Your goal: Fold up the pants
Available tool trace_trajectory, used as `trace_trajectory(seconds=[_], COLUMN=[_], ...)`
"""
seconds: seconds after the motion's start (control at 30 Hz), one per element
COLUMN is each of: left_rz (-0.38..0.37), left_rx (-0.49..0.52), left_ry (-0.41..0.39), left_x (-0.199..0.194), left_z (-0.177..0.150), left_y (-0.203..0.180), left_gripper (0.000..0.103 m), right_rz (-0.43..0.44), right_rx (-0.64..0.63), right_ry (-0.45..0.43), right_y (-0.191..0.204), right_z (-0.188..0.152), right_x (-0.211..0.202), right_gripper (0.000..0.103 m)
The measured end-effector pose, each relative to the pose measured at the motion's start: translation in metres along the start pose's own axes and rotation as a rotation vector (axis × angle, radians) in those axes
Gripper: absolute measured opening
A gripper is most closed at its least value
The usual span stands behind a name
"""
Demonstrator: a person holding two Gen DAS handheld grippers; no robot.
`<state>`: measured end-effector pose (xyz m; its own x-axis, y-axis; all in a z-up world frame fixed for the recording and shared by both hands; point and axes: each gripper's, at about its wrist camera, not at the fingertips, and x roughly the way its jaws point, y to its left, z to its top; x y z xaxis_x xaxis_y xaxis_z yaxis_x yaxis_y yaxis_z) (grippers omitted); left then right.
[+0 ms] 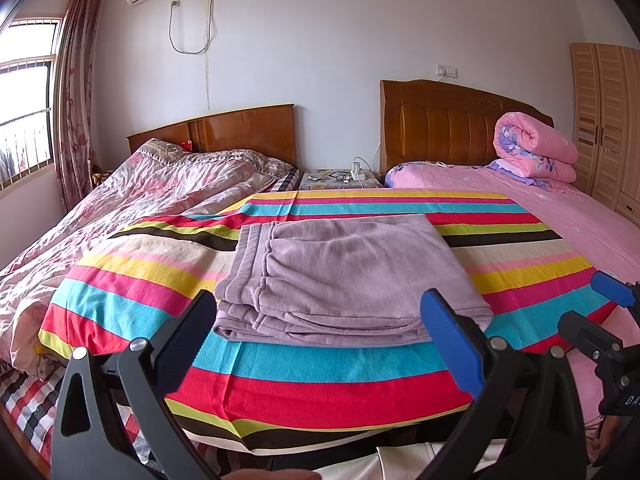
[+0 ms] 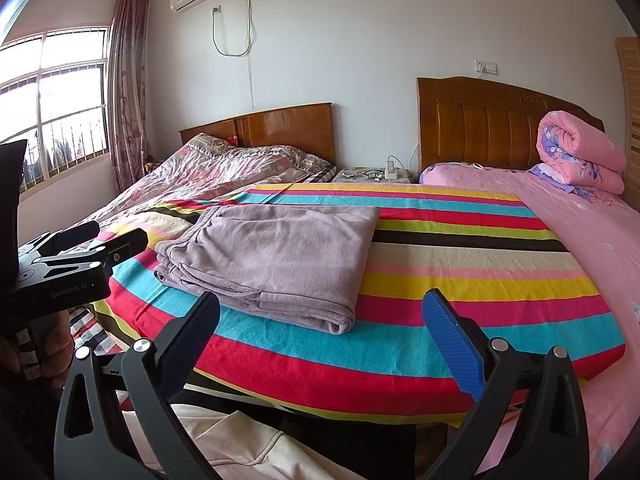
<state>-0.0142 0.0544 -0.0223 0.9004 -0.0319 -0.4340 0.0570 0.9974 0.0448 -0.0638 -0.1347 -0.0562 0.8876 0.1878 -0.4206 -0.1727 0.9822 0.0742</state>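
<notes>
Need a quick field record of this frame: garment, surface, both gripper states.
garment: purple pants, folded in a flat stack
surface: striped sheet laid across the beds
left hand-held gripper: open, short of the pants, not touching
right hand-held gripper: open, apart from the pants
background: rolled pink quilt on the right bed

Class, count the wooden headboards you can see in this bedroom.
2. One headboard stands behind the floral quilt at left; the taller headboard stands behind the pink bed at right.

Wardrobe (image 1: 608, 120) cut off at right edge.
</notes>
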Motion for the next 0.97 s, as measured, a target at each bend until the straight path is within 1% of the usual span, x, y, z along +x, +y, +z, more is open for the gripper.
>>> trace_trajectory(seconds=[0.4, 0.57, 0.7, 0.97], left_rz=[0.005, -0.004, 0.01, -0.002], left_rx=[-0.004, -0.004, 0.0, -0.007], left_ry=[-0.003, -0.002, -0.017, 0.002], left_x=[-0.0016, -0.0005, -0.0028, 0.0013], left_z=[0.0003, 0.0009, -0.0001, -0.001], left_y=[-0.0004, -0.0004, -0.001, 0.0003], left_gripper=[0.102, 0.102, 0.102, 0.102], right_rz=[0.0, 0.004, 0.008, 0.013], right_rx=[0.0, 0.002, 0.003, 0.005], right_ry=[0.0, 0.004, 0.007, 0.012], right_y=[0.0007, -0.0004, -0.001, -0.0022], right_z=[0.0002, -0.0011, -0.0018, -0.0025], right_x=[-0.0002, 0.0009, 0.003, 0.0042], right_gripper=[0.098, 0.098, 0.098, 0.098])
